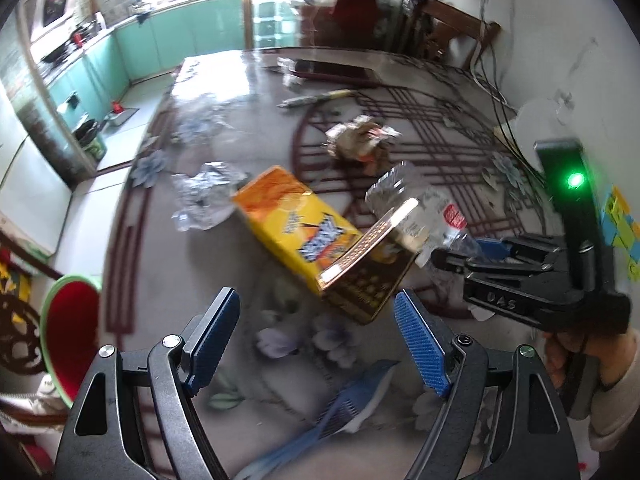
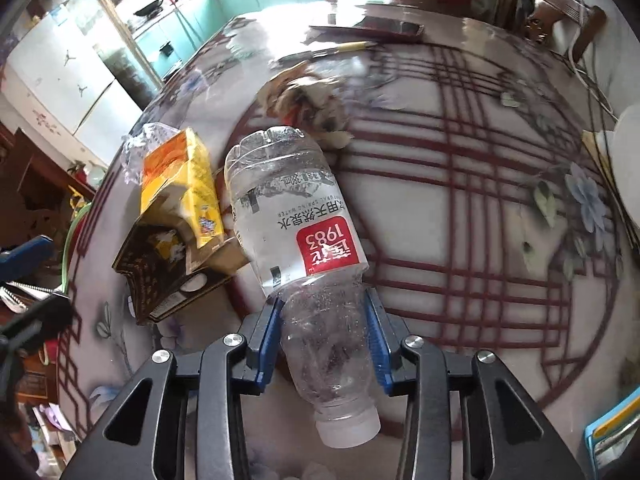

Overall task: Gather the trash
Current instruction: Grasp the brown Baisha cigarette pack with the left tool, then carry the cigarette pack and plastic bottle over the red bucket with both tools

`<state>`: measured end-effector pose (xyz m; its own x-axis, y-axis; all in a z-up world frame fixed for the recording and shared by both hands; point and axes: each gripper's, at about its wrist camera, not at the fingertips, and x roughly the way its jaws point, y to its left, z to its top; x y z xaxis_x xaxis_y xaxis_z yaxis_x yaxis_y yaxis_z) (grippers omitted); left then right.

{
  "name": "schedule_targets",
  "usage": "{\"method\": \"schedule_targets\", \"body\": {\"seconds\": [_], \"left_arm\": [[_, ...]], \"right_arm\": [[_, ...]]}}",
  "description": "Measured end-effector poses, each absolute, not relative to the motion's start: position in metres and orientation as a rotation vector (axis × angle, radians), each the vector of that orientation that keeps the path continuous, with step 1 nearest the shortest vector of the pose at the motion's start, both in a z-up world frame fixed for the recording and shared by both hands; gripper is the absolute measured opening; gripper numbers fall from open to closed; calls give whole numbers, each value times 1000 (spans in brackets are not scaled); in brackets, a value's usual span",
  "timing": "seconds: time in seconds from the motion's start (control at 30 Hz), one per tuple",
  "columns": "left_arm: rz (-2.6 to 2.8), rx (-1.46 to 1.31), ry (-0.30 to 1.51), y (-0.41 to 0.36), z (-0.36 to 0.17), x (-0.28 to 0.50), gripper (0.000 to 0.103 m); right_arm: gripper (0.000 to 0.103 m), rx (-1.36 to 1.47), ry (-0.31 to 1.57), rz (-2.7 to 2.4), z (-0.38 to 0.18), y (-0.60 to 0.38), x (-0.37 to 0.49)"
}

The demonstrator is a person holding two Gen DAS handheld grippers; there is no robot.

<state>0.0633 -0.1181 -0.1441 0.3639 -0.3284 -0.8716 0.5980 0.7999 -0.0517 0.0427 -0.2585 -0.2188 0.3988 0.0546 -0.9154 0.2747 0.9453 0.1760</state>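
A clear plastic water bottle (image 2: 296, 216) with a red label is clamped near its neck by my right gripper (image 2: 324, 328), base pointing away; it also shows in the left wrist view (image 1: 416, 208). My left gripper (image 1: 320, 336) is open and empty above the table, just short of a dark gold-edged box (image 1: 368, 276) leaning on a yellow carton (image 1: 288, 220). Crumpled clear plastic (image 1: 204, 196) lies left of the carton. A crumpled wrapper (image 1: 360, 140) lies farther back. The right gripper (image 1: 472, 256) shows at the right of the left wrist view.
A phone (image 1: 332, 70) and a pen (image 1: 316, 98) lie at the table's far side. A red bin with a green rim (image 1: 68, 332) stands below the table's left edge. Cables (image 1: 504, 120) run along the right wall. A chair (image 1: 452, 36) stands behind the table.
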Motion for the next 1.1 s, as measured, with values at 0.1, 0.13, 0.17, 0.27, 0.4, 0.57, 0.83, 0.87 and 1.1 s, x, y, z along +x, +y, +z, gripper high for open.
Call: {"method": "schedule_targets", "body": {"seconds": [0.1, 0.13, 0.17, 0.27, 0.4, 0.57, 0.83, 0.87, 1.1], "left_arm": [[-631, 333, 1053, -134, -153, 61, 80], [-642, 346, 1061, -140, -156, 61, 80], [-655, 356, 1069, -145, -158, 60, 80], [-700, 369, 1089, -153, -165, 56, 80], [-753, 399, 1122, -164, -177, 47, 80], [-836, 416, 1175, -178, -194, 35, 80], [-799, 486, 1233, -191, -220, 34, 80], [-795, 479, 1233, -192, -219, 35, 78], [-784, 443, 1226, -189, -216, 43, 51]], "right_arm": [[37, 326, 1153, -165, -214, -271, 35], [37, 329, 1151, -172, -213, -275, 31], [37, 335, 1149, -180, -213, -280, 29], [37, 355, 1144, -203, -212, -293, 21], [37, 382, 1154, -233, -216, -306, 10], [37, 430, 1164, -263, -224, -323, -4], [37, 444, 1159, -267, -223, -325, -11], [37, 445, 1157, -265, -222, -324, -11], [37, 440, 1158, -238, -220, -313, -5]]}}
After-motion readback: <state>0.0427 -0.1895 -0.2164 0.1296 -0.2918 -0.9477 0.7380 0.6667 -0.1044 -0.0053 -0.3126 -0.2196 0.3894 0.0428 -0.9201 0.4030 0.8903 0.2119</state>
